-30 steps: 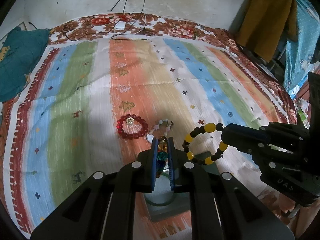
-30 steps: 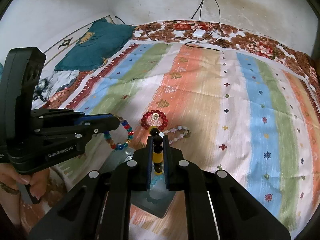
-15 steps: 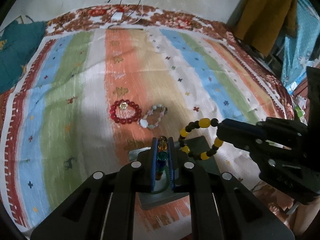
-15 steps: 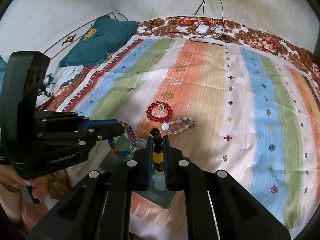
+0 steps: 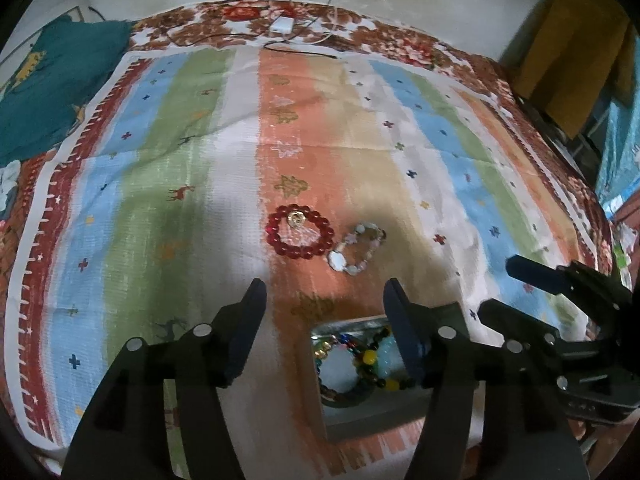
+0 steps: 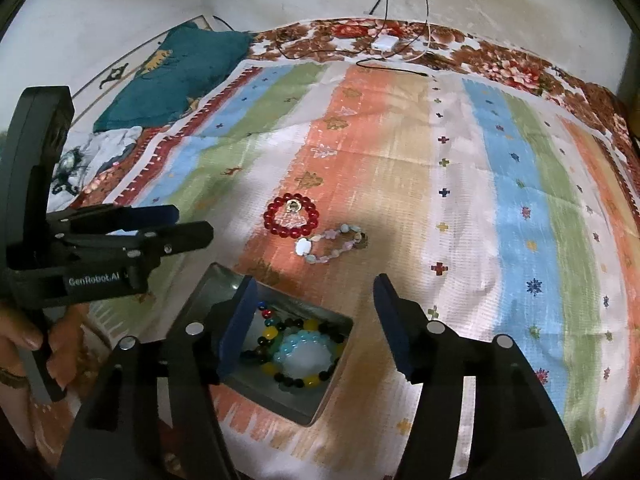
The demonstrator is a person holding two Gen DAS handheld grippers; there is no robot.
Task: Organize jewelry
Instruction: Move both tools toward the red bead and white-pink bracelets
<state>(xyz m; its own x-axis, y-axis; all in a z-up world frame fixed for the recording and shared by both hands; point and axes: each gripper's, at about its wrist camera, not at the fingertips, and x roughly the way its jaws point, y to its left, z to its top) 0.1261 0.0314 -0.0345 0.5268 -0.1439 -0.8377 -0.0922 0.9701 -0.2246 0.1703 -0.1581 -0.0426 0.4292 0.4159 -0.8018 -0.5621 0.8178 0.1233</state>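
A grey tin box lies on the striped blanket near the front edge. In it lie a yellow-and-black bead bracelet, a multicolour bracelet and a pale blue one. Above the box my right gripper has its jaws opening, with nothing pressed between the pads. My left gripper, also over the box, is likewise opening and holds nothing. Farther out on the blanket lie a red bead bracelet and a pale stone bracelet. Each gripper shows in the other's view: left gripper, right gripper.
A teal pillow sits at the back left. A white charger with cables lies at the blanket's far edge. A yellow cloth hangs at the right. A person's hand grips the left tool's handle.
Both grippers went from shut on bracelets to open. The multicolour bracelet and the yellow-and-black one now lie in the box. The left gripper shifted slightly down.
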